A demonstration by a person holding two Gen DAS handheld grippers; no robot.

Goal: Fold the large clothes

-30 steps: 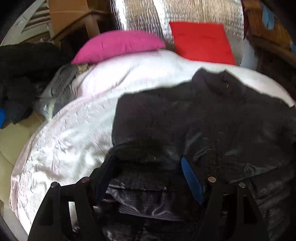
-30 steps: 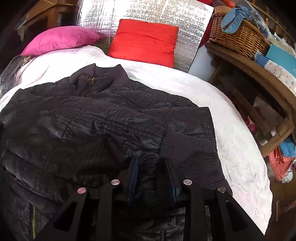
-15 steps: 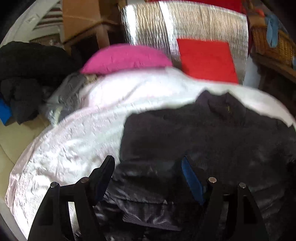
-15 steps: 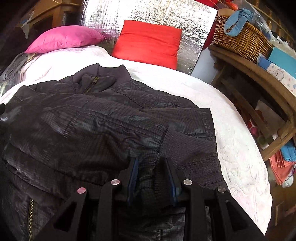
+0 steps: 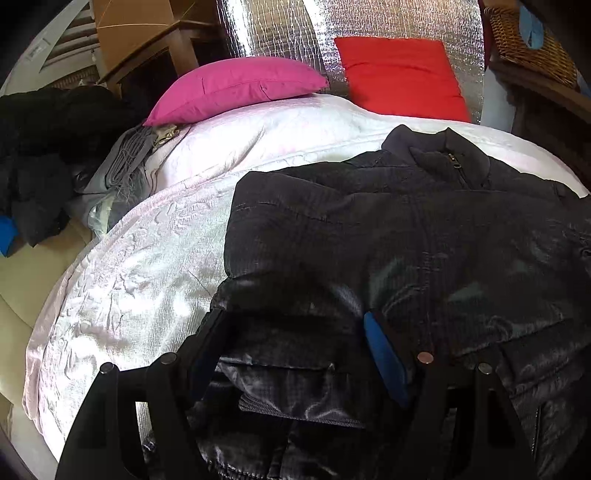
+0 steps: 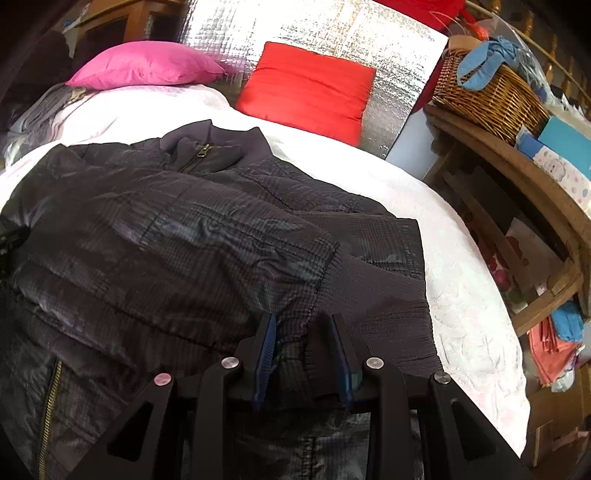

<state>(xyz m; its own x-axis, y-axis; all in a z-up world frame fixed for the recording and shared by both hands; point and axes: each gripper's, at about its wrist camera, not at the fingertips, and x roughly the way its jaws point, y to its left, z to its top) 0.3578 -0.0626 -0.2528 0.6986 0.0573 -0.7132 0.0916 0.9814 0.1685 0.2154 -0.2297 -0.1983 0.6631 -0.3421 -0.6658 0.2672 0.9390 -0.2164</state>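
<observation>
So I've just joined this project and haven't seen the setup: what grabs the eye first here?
The dark jacket, zipped to the collar and spread across the white bedspread, fills the near half of both views. Behind it, a pink pillow and a red cushion stand out against a silver foil panel. The right gripper pinches the jacket's ribbed cuff.

The jacket (image 5: 424, 240) hem runs off both views' bottom edges

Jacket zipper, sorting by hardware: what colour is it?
Brass-gold zipper on the dark jacket; clearest in the right wrist view.
</observation>
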